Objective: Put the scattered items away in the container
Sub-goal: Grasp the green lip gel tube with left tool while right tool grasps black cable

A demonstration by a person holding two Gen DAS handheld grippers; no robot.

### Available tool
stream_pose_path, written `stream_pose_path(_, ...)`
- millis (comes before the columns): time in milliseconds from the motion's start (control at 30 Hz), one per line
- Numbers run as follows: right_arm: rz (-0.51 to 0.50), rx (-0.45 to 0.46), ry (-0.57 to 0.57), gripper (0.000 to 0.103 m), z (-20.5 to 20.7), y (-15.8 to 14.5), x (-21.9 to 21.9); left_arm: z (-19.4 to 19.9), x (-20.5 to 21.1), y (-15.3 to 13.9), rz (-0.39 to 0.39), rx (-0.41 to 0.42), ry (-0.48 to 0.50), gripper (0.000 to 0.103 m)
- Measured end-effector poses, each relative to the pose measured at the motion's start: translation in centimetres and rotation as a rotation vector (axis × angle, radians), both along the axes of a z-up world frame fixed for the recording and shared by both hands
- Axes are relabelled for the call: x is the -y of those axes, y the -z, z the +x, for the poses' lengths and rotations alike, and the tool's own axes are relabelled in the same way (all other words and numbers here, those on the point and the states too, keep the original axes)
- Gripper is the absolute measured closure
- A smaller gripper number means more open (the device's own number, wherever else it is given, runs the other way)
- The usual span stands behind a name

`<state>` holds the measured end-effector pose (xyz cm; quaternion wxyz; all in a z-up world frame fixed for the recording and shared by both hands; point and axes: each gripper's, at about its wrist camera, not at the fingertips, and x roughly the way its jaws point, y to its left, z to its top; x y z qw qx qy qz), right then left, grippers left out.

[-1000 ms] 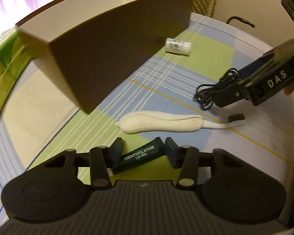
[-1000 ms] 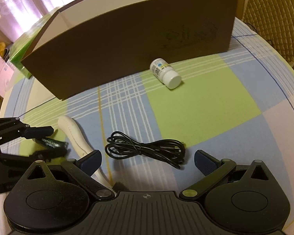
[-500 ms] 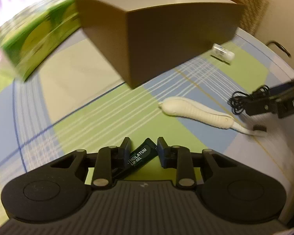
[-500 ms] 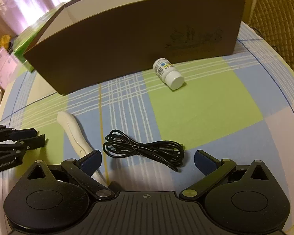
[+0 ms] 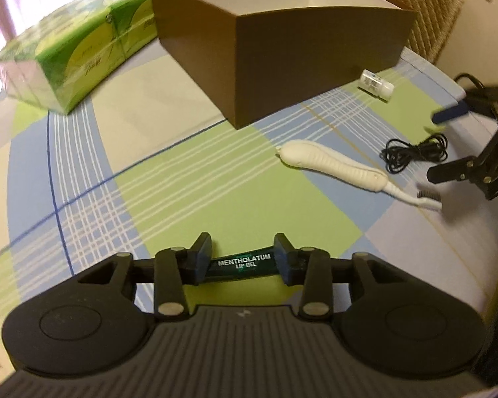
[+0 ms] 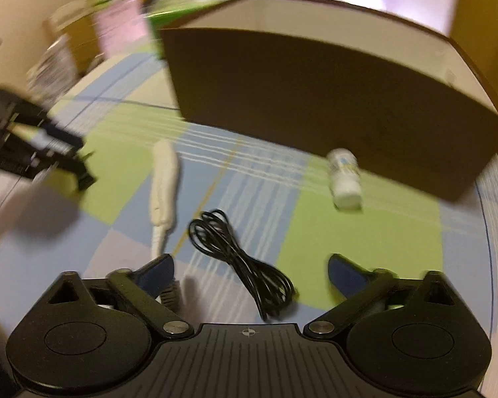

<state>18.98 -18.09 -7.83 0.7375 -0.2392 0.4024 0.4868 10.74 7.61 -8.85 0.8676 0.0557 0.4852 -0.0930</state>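
My left gripper (image 5: 243,251) is shut on a dark green lip gel tube (image 5: 242,263), which lies crosswise from pad to pad above the checked cloth; its jaws are opening slightly. The brown box (image 5: 315,56) stands open-topped at the back. A white brush (image 5: 332,165), a coiled black cable (image 5: 415,152) and a small white bottle (image 5: 376,84) lie in front of it. My right gripper (image 6: 250,262) hovers over the cable (image 6: 215,232), its jaws closing with the cable between them, pads not touching it. The right wrist view is blurred.
Green tissue boxes (image 5: 73,56) sit left of the brown box. A wicker chair back (image 5: 425,16) stands behind the table. The round table edge (image 6: 491,232) curves close on the right. Pink and other blurred items (image 6: 123,23) lie at the far left.
The left gripper rose and shifted left with the lip gel tube, which turned crosswise between the pads. The right gripper rolled over the cable and its jaws narrowed.
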Motion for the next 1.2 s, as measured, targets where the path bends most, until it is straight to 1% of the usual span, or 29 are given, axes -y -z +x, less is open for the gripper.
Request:
stream_pose_path(33, -0.015, 0.001, -0.017, 0.036, 0.1, 0.4, -0.3, -0.1, 0.0, -0.1, 0.01, 0.004, 0.009, 0.067)
stream_pose_path(100, -0.037, 0.03, -0.044, 0.037, 0.1, 1.0, -0.6, -0.2, 0.0, -0.3, 0.031, 0.008, 0.014, 0.067)
stream_pose_path(167, -0.032, 0.039, -0.067, 0.062, 0.1, 1.2, -0.7, -0.3, -0.1, -0.6, 0.049, 0.01, 0.011, 0.067)
stream_pose_path(233, -0.034, 0.024, -0.051, 0.071, 0.2, 1.1, -0.7, -0.5, -0.1, -0.8, 0.058, 0.015, 0.013, 0.067)
stream_pose_path(367, -0.049, 0.009, 0.029, 0.072, 0.6, 1.0, -0.4, -1.2, 0.0, -0.8, 0.074, 0.018, 0.035, 0.065)
stream_pose_path(400, -0.055, 0.001, 0.057, 0.072, 0.7, 0.9, -0.2, -1.3, 0.2, -0.7, 0.085, 0.02, 0.047, 0.063)
stream_pose_path(433, -0.063, -0.008, 0.086, 0.072, 0.9, 0.7, 0.1, -1.5, 0.4, -0.6, 0.1, 0.023, 0.064, 0.06)
stream_pose_path(533, -0.071, -0.042, 0.163, 0.073, 1.3, 0.3, 1.1, -1.7, 1.0, -0.2, 0.157, 0.027, 0.121, 0.057)
stream_pose_path(600, -0.065, -0.068, 0.197, 0.073, 1.5, 0.1, 1.8, -1.4, 1.2, 0.4, 0.195, 0.016, 0.151, 0.057)
stream_pose_path(667, -0.064, -0.081, 0.221, 0.072, 1.6, 0.0, 2.5, -1.1, 1.1, 1.1, 0.206, -0.002, 0.173, 0.057)
stream_pose_path(700, -0.064, -0.083, 0.229, 0.072, 1.5, -0.1, 2.9, -1.0, 1.0, 1.3, 0.2, -0.005, 0.175, 0.057)
stream_pose_path(767, -0.065, -0.086, 0.244, 0.072, 1.4, -0.2, 3.6, -0.8, 0.7, 1.3, 0.172, -0.021, 0.168, 0.061)
stream_pose_path(800, -0.064, -0.089, 0.25, 0.072, 1.3, -0.2, 3.9, -0.7, 0.6, 1.2, 0.161, -0.03, 0.162, 0.066)
stream_pose_path(833, -0.062, -0.092, 0.255, 0.072, 1.3, -0.3, 4.2, -0.7, 0.7, 1.2, 0.148, -0.036, 0.158, 0.073)
stream_pose_path(933, -0.051, -0.099, 0.255, 0.072, 1.0, -0.5, 4.9, -0.8, 1.2, 1.3, 0.111, -0.047, 0.136, 0.08)
stream_pose_path(1067, -0.04, -0.079, 0.224, 0.072, 0.7, -0.8, 5.3, -0.6, 1.8, 1.3, 0.057, -0.064, 0.063, 0.08)
stream_pose_path(1200, -0.043, -0.069, 0.196, 0.072, 0.9, -0.7, 4.6, 0.0, 2.0, 1.3, 0.006, -0.085, -0.018, 0.08)
